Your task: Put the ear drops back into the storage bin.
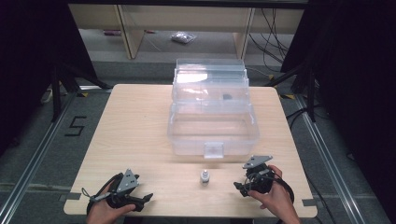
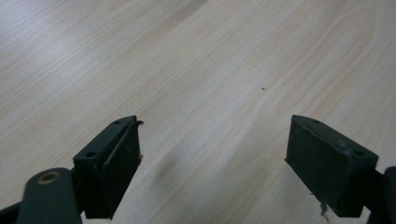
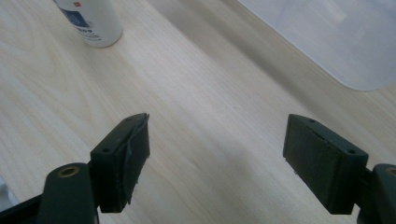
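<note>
A small white bottle [image 1: 204, 177] stands upright on the wooden table [image 1: 135, 126], just in front of a clear plastic box [image 1: 212, 133] whose lid is raised. The left gripper [image 1: 145, 199] rests near the table's front left edge in a hand. In the left gripper view it [image 2: 212, 163] is open over bare wood. The right gripper [image 1: 239, 186] sits to the right of the bottle, held in the other hand. In the right gripper view it [image 3: 217, 158] is open with nothing between the jaws. The bottle [image 3: 91, 21] stands ahead to the upper left and the box [image 3: 336, 37] to the upper right.
A small dark item [image 1: 226, 97] lies in the box's upper tier. Black stands [image 1: 58, 88] and cables [image 1: 299, 112] flank the table on the grey floor. Wooden shelving legs [image 1: 130, 32] stand behind. Bare tabletop lies to the left of the box.
</note>
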`<state>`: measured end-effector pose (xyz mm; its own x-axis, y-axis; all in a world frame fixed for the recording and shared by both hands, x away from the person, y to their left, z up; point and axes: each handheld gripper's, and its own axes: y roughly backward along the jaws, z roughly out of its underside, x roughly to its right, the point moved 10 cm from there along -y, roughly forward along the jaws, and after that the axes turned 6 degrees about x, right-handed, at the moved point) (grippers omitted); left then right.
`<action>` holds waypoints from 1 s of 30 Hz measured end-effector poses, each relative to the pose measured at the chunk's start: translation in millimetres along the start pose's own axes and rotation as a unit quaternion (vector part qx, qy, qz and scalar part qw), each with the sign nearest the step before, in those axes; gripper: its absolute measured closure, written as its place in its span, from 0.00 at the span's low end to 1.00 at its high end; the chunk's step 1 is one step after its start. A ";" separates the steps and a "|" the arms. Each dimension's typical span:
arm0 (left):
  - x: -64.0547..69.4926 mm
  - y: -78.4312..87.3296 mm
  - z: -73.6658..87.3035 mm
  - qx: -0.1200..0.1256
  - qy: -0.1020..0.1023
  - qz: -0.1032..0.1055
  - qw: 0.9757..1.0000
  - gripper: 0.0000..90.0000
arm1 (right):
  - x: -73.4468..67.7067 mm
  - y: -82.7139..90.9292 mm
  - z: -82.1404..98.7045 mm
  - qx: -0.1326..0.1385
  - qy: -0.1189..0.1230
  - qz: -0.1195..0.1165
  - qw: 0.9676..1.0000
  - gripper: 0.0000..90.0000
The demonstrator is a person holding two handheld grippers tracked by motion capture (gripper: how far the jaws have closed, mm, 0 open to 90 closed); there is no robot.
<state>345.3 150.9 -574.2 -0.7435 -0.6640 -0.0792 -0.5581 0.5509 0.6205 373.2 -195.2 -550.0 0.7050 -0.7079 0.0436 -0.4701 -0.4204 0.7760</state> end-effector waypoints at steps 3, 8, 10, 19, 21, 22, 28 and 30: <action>-0.5 -0.6 0.5 -0.002 -0.002 -0.001 1.000 0.19 | -5.0 -0.9 -3.2 -0.008 0.007 -0.011 1.000 0.26; -0.4 0.0 0.2 0.000 0.002 -0.001 1.000 0.19 | -12.0 -4.8 -8.5 -0.014 0.030 -0.028 0.999 0.26; -0.2 0.1 0.2 0.000 0.001 0.000 1.000 0.19 | -16.5 -6.7 -11.2 -0.018 0.033 -0.033 0.999 0.26; -1.0 1.5 2.1 -0.012 -0.013 0.006 1.000 0.19 | -29.3 -3.8 -26.0 -0.028 0.062 -0.046 0.997 0.26; -0.3 0.8 1.5 -0.009 -0.007 0.006 1.000 0.19 | -31.2 -5.1 -28.8 -0.030 0.071 -0.044 0.996 0.26; -0.3 -0.1 0.8 -0.004 -0.001 0.003 1.000 0.19 | -33.0 -5.9 -30.2 -0.032 0.077 -0.048 0.995 0.26; 0.1 0.4 0.2 0.000 0.001 0.001 1.000 0.19 | -43.6 -12.5 -40.2 -0.040 0.101 -0.058 0.992 0.26; -0.1 0.1 0.1 0.000 0.000 0.001 1.000 0.19 | -45.9 -13.4 -43.6 -0.042 0.106 -0.055 0.992 0.26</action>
<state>345.2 151.0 -574.2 -0.7446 -0.6628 -0.0788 -0.5568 0.5516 0.6211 370.3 -132.3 -535.0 0.8496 -0.5214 0.0794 -0.3441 -0.4339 0.8327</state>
